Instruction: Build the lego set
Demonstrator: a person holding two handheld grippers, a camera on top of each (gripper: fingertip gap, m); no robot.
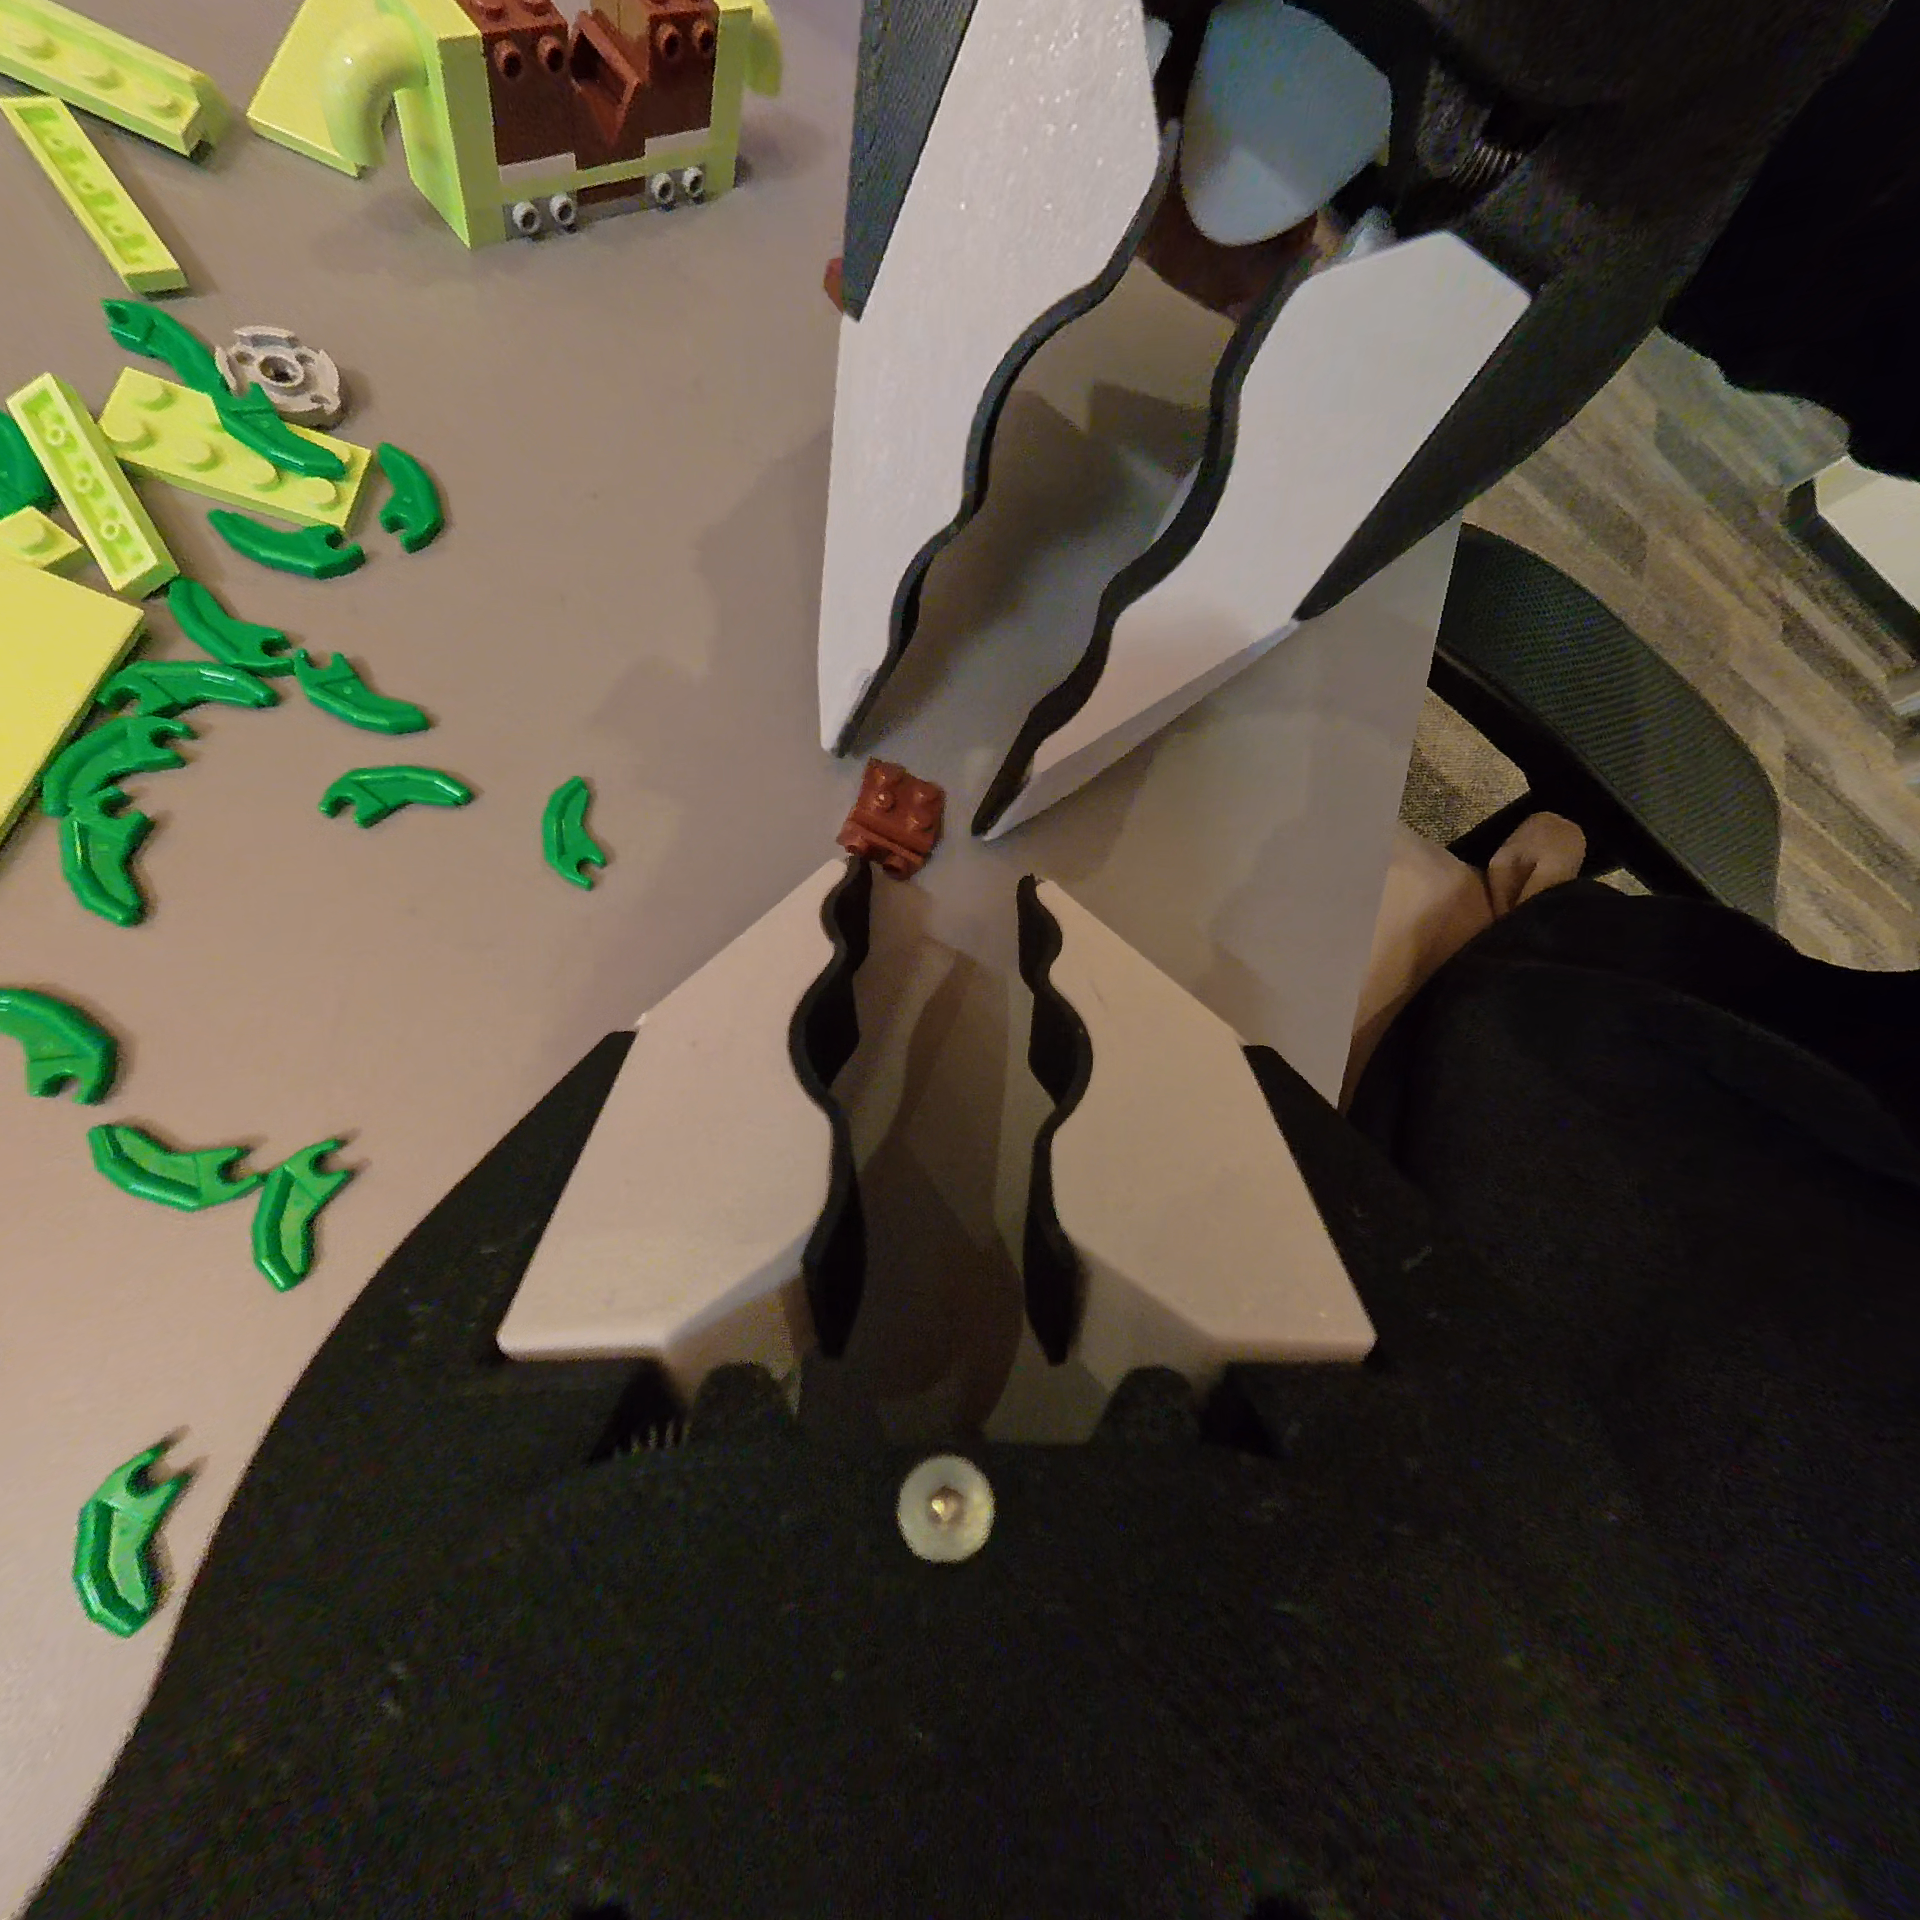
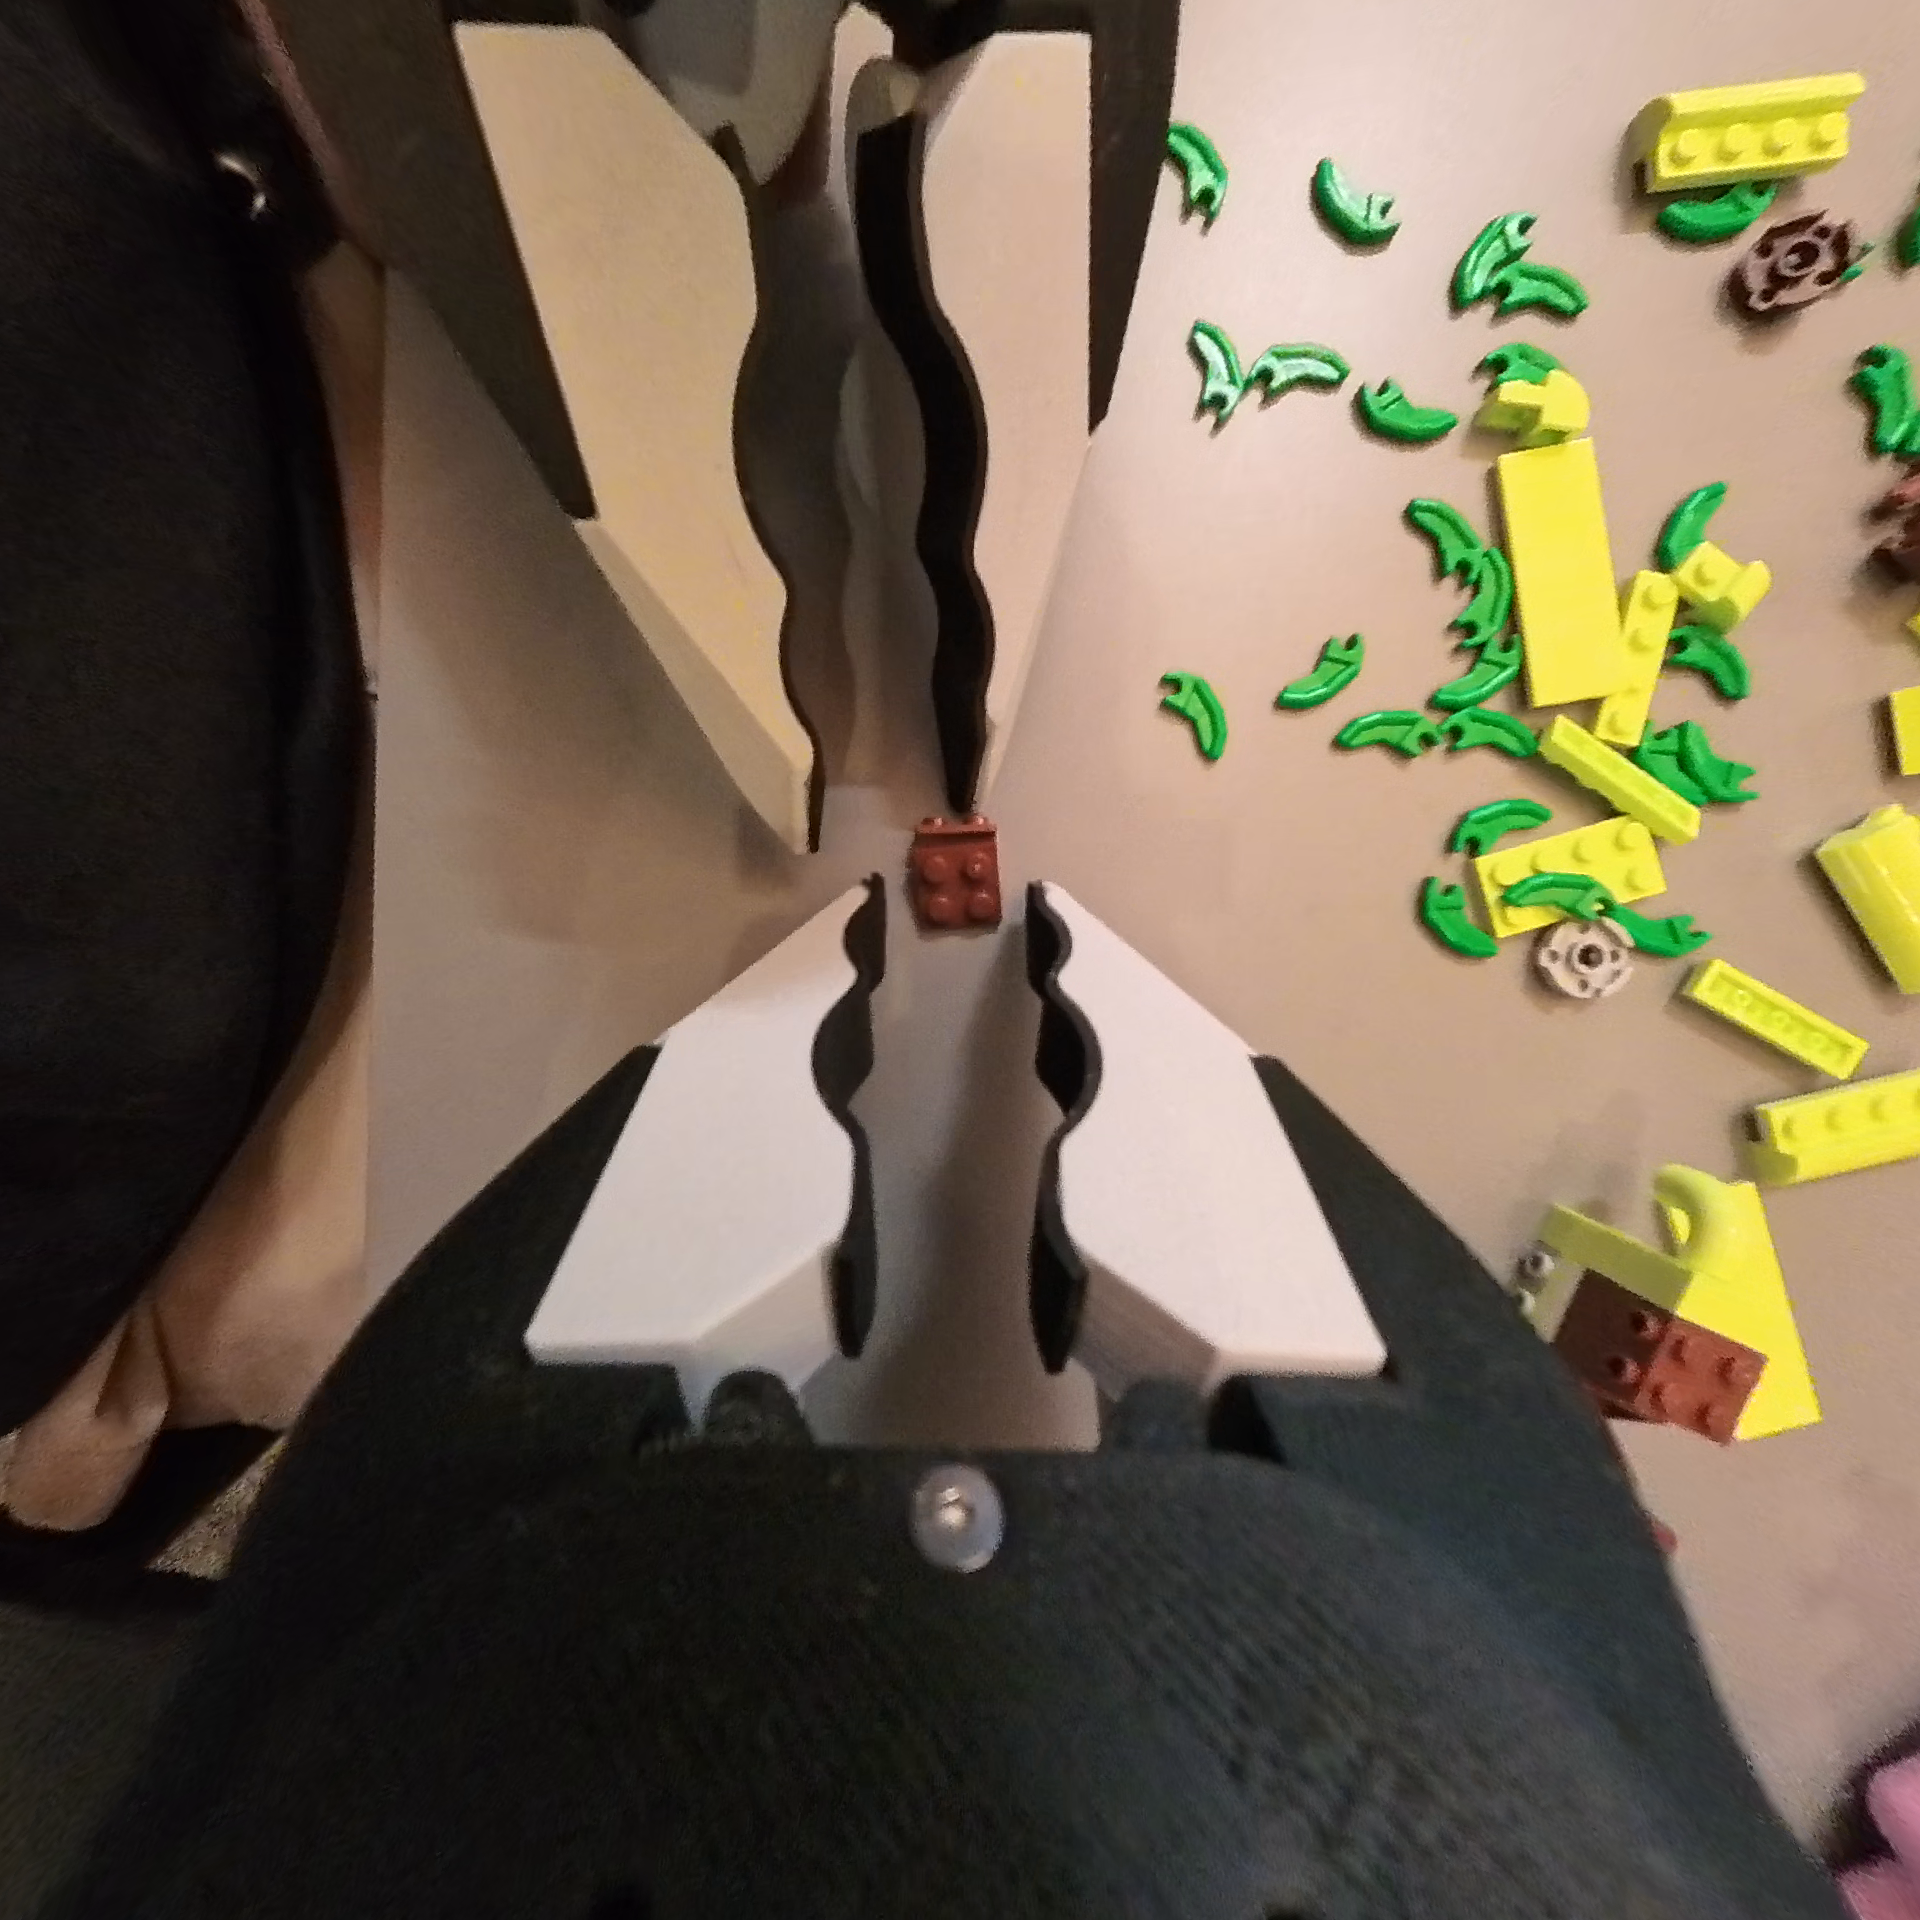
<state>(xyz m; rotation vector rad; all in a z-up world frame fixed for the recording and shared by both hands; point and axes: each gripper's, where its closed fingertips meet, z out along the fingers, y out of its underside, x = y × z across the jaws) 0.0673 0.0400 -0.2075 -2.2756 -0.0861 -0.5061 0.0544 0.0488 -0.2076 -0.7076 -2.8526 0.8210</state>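
Note:
A small brown brick [image 1: 891, 826] lies on the grey table [image 1: 623, 520], studs up, where the two grippers meet tip to tip. My left gripper [image 1: 943, 881] is open, and its left fingertip [image 1: 854, 883] is at the brick's near edge. My right gripper [image 2: 954, 889] is open with the brick [image 2: 954, 883] between its fingertips, a gap on each side. In the left wrist view the right gripper [image 1: 914, 784] comes down from above. In the right wrist view the left gripper [image 2: 888, 824] comes down from above. A lime and brown partial build [image 1: 582, 114] stands farther off and also shows in the right wrist view [image 2: 1683, 1320].
Several green leaf pieces [image 1: 395, 795], lime plates [image 1: 234, 457] and a grey round piece [image 1: 275, 374] lie scattered to one side. The same pile shows in the right wrist view [image 2: 1558, 582]. The table edge [image 1: 1382, 883] is close by, with a black chair [image 1: 1621, 748] and a person's dark clothing [image 1: 1662, 1143] beyond. My left and right fingertips are right by each other.

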